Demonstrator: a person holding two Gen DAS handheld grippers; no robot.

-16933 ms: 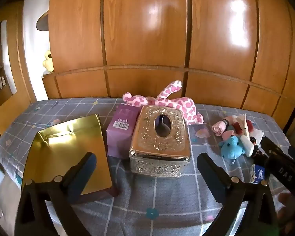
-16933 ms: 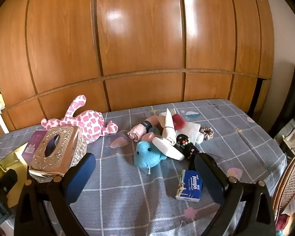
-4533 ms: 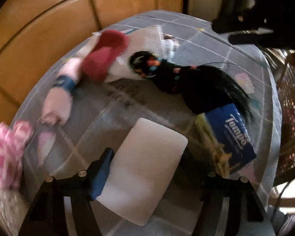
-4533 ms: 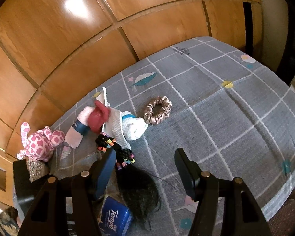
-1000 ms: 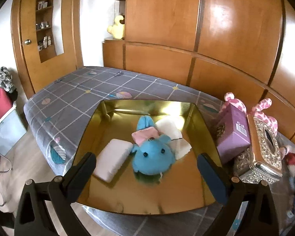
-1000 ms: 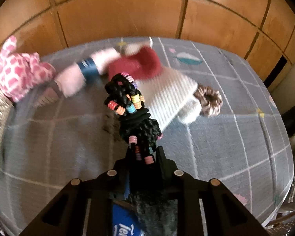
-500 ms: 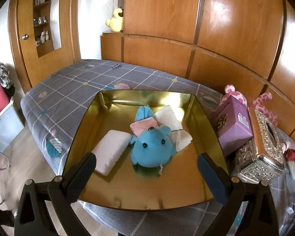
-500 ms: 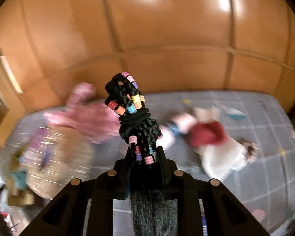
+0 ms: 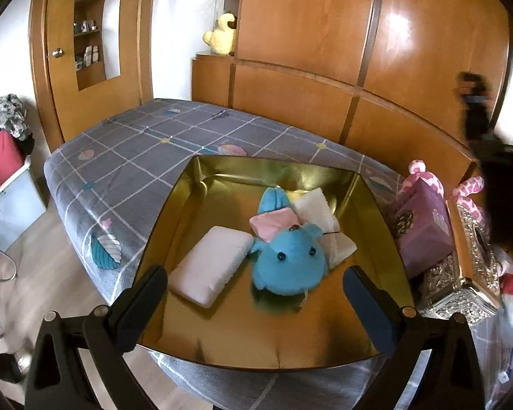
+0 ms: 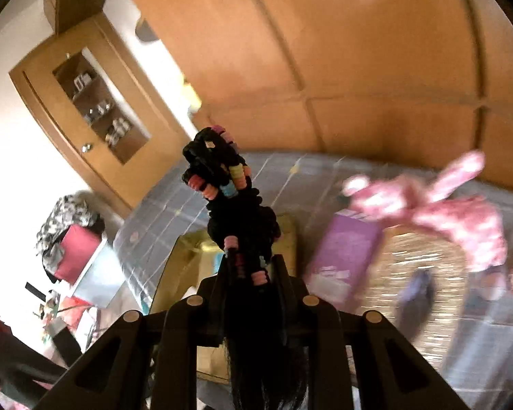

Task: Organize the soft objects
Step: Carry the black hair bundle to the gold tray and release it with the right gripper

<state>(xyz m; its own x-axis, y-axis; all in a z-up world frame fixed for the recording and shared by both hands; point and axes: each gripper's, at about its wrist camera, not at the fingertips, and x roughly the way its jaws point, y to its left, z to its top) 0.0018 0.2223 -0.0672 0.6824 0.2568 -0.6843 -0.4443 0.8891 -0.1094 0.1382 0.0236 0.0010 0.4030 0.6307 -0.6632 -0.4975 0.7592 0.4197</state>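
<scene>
Only the left wrist view shows the gold tray's (image 9: 188, 198) contents: blue plush (image 9: 290, 256), white pad (image 9: 212, 266). Left gripper (image 9: 256, 287) gapes above them; right gripper (image 10: 253, 273) clamps the beaded black hairpiece (image 10: 229, 184).

A tray (image 9: 201, 239) sits on the bed (image 9: 126, 157). In the tray, a soft toy (image 9: 290, 256) lies in the middle. A small pillow (image 9: 210, 266) lies just left of it. Folded cloths (image 9: 316, 208) lie behind it. Right of the tray stands a box (image 9: 424, 229), then a tissue box (image 9: 468, 273).

tray (image 9: 222, 171): glossy gold metal | blue toy (image 9: 290, 256): plush | wall panels (image 9: 307, 17): glossy wood
</scene>
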